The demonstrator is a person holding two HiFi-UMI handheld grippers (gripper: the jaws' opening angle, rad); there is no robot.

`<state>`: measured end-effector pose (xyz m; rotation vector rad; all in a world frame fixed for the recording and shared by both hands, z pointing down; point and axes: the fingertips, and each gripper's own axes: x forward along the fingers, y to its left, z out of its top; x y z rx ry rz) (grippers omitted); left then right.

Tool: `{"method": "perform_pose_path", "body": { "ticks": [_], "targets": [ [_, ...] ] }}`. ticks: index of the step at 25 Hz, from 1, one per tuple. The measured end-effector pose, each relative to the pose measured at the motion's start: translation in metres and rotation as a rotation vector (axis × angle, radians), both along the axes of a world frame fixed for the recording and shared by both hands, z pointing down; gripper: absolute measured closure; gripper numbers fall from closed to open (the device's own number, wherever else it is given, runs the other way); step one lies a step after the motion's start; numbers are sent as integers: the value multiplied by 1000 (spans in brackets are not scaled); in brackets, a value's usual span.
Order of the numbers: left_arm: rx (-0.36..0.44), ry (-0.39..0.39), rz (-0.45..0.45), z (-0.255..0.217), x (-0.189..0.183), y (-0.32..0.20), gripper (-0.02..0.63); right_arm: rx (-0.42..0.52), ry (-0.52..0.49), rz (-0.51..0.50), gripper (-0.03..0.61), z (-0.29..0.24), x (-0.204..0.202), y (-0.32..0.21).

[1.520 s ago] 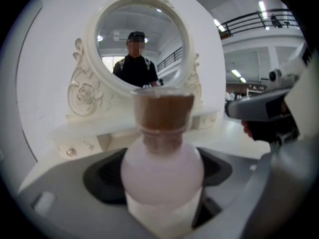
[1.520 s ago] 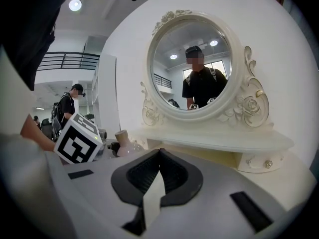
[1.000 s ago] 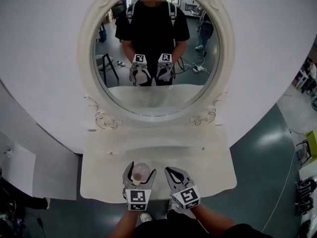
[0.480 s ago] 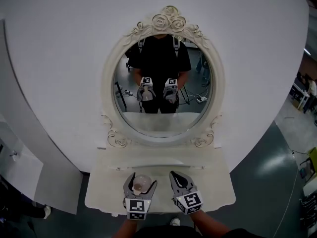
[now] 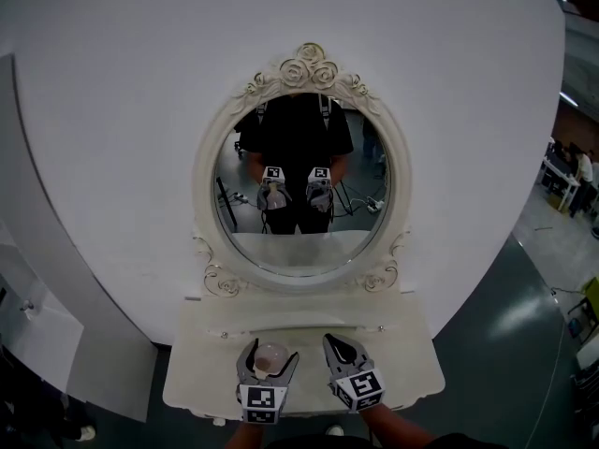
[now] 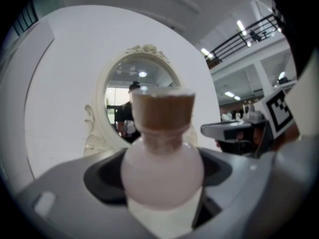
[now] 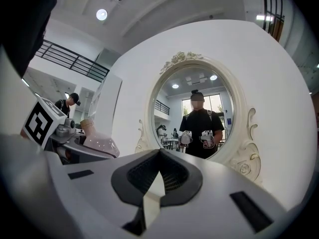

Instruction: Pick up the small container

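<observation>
The small container (image 5: 270, 357) is a round, pale pink bottle with a brown cork stopper. My left gripper (image 5: 269, 360) is shut on its belly and holds it upright over the front of the white vanity shelf (image 5: 404, 368). In the left gripper view the bottle (image 6: 162, 169) fills the middle, with both jaws pressed against its sides. My right gripper (image 5: 337, 346) hovers just to the right, shut, with nothing between its jaws. The right gripper view shows its tips (image 7: 159, 152) touching, and the bottle (image 7: 101, 142) at the left.
An oval mirror (image 5: 301, 190) in an ornate white frame stands on the shelf against a curved white wall (image 5: 112, 157). It reflects the person with both grippers. Grey floor lies to the right, and a white panel (image 5: 37, 330) stands at the left.
The head view has tilted upward, so the mirror sits lower and looks smaller. Both grippers stay side by side over the shelf, the left one still holding the bottle.
</observation>
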<state>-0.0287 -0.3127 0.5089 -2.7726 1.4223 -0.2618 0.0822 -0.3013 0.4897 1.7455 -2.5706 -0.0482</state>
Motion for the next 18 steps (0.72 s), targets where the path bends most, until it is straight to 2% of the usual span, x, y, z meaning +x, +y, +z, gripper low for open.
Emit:
{"method": "perform_pose_path", "body": {
  "ticks": [18],
  "targets": [
    [9, 6, -10, -5, -3, -4, 207, -5, 18, -12, 574, 1, -2, -1]
  ]
}}
